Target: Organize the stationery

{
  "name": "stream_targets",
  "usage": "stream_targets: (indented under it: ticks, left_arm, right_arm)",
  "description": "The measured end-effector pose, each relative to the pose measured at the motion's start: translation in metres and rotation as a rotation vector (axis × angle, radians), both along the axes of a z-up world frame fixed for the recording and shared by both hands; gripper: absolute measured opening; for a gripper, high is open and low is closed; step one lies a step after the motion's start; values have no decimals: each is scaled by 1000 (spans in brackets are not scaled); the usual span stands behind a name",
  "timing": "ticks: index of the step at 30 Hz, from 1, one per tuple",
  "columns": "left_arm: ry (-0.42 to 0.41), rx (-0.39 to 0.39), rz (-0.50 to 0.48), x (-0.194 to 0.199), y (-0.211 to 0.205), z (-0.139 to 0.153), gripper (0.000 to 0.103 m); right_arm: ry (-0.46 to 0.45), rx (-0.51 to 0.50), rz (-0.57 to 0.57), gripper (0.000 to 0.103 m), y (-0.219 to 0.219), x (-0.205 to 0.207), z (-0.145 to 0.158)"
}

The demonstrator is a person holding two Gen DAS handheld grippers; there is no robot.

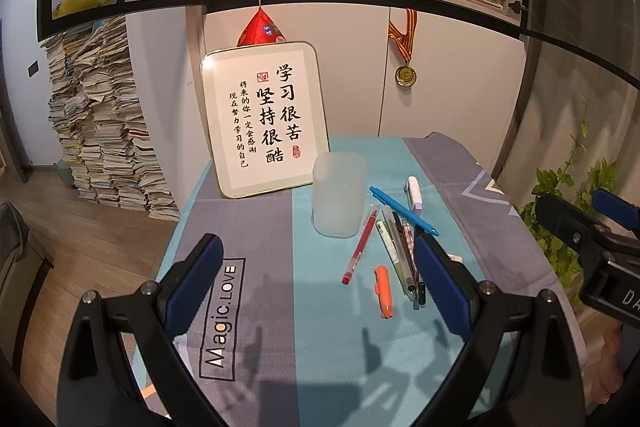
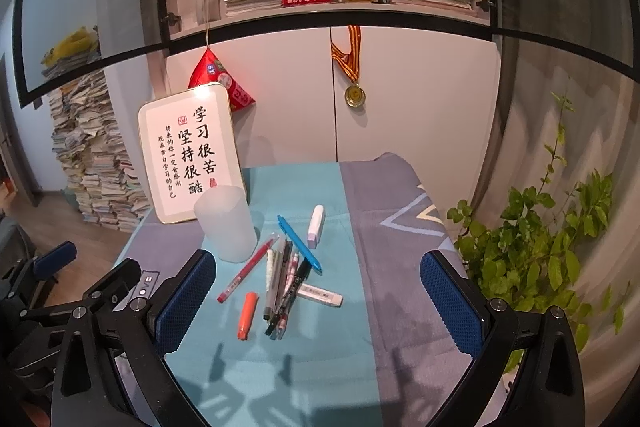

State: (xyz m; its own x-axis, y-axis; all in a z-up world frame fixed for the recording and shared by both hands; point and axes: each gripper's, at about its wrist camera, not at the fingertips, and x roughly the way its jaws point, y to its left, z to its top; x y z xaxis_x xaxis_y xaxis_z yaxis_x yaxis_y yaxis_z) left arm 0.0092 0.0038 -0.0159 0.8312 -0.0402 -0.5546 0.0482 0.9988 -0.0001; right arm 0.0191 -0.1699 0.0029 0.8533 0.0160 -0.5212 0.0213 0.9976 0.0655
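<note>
1. The left hand-held gripper (image 1: 318, 281) and the right hand-held gripper (image 2: 318, 301) are held spread wide above the desk (image 2: 400, 267), with nothing between their ribbed blue pads.
2. A frosted, translucent plastic cup (image 2: 226, 223) is seen standing upright on the teal and grey cloth.
3. Slim pens (image 2: 282, 283) are scattered at its 4 o'clock: a red pen (image 2: 248, 267), a blue pen (image 2: 300, 245), a stubby orange marker (image 2: 246, 315) and a flat white eraser (image 2: 320, 294).

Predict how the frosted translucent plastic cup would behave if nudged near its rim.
The frosted translucent plastic cup stands upright and looks empty, so it is probably light and apt to tip. It is tall for its base, so a low push would likelier slide it across the blue-grey tablecloth.
</note>
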Motion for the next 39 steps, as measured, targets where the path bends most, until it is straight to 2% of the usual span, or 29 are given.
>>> stream_targets:
  ticks: [3, 11, 15, 19, 21, 28, 33, 36, 39]
  left_arm:
    - [7, 1, -3, 3, 0, -2, 95]
    - [23, 8, -2, 12, 1, -8, 95]
    - [43, 4, -16, 22, 3, -15, 91]
    - [81, -4, -21, 41, 7, -30, 83]
    - [116, -5, -28, 53, 8, -40, 75]
    - [197, -9, -129, 83, -8, -71, 72]
    - [275, -3, -192, 110, -24, -99, 52]
    - [301, 15, -205, 123, -30, -110, 44]
    - [319, 32, -220, 135, -38, -121, 41]
  right_arm:
    - [3, -5, -2, 101, 0, 2, 0]
    - [33, 6, -1, 78, -1, 16, -7]
    - [63, 35, 27, 65, -3, 25, -14]
    - [119, 68, 51, 60, -6, 40, -27]
    - [143, 75, 56, 58, -6, 46, -35]
    - [219, 83, 83, 58, -10, 79, -64]
    - [305, 105, 119, 58, -19, 109, -90]
    - [374, 162, 142, 58, -23, 126, -106]
    - [397, 175, 155, 58, -21, 139, -116]
